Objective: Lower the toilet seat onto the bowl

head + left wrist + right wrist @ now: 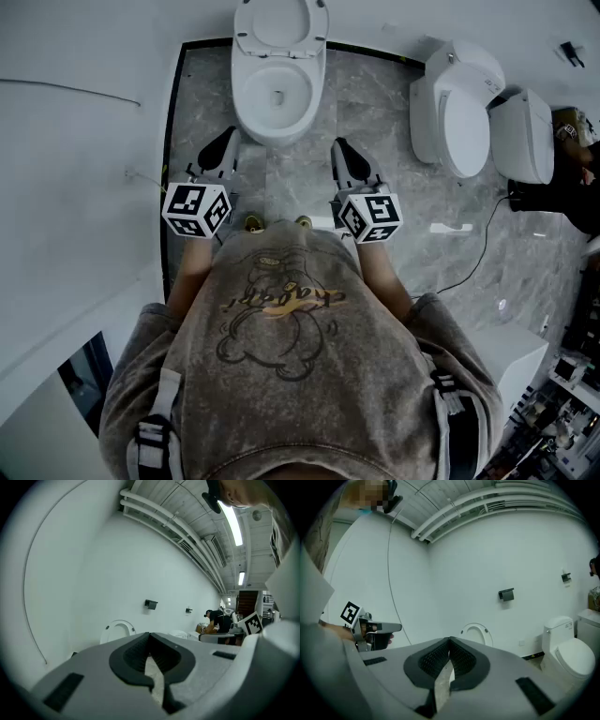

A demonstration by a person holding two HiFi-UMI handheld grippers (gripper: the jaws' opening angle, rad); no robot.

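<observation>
At twelve o'clock stands the toilet seat point(279, 23), raised off the bowl point(243, 97) — we see only the drain hole point(277, 96) inside. Our left gripper point(223, 142) at seven and right gripper point(343, 150) at five hover near, jaws together, empty.

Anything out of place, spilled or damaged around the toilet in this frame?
Nothing looks spilled or broken. The toilet seat stands raised above its bowl. One oddity: a second toilet and a third toilet crowd the floor at the right, with a loose cable trailing nearby.

shirt print point(281, 300) script illegible; nothing else readable
</observation>
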